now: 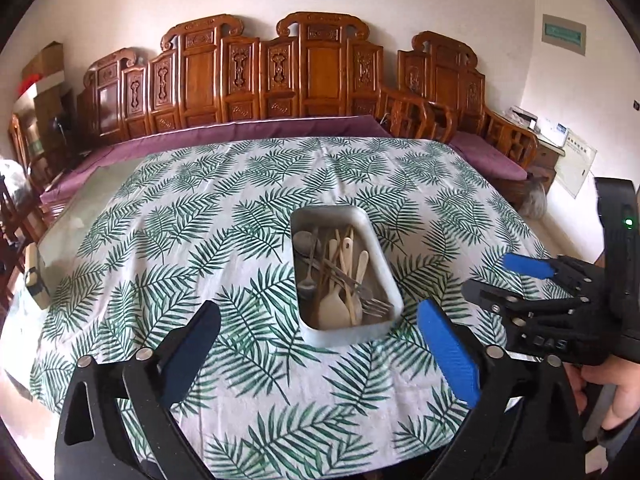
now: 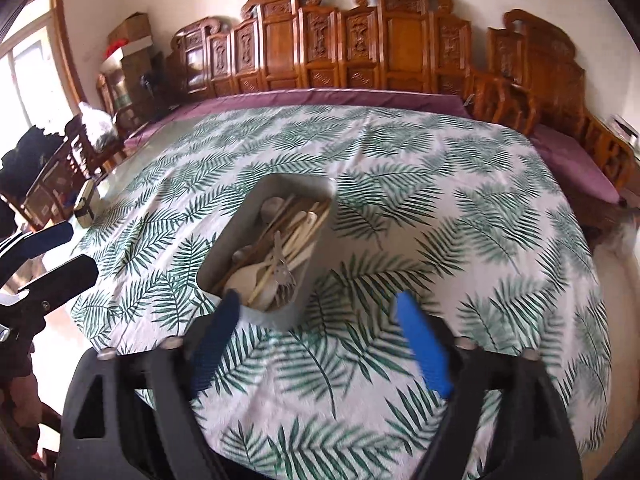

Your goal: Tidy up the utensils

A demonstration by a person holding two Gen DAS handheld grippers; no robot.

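Observation:
A grey rectangular tray (image 1: 380,264) sits in the middle of the leaf-print tablecloth (image 1: 200,240). It holds several utensils (image 1: 340,276): wooden spoons, chopsticks, metal spoons and forks. My left gripper (image 1: 320,320) is open and empty, just short of the tray's near end. My right gripper (image 2: 318,308) is open and empty, above the cloth at the tray's near end (image 2: 312,276); the utensils (image 2: 280,252) show there too. The right gripper also shows in the left wrist view (image 1: 492,276), to the right of the tray.
A carved wooden bench (image 1: 280,80) with a purple cushion (image 1: 240,132) runs behind the table. A small box (image 2: 85,204) lies at the table's left edge, on bare glass (image 1: 80,208). Chairs (image 2: 68,168) stand at the left.

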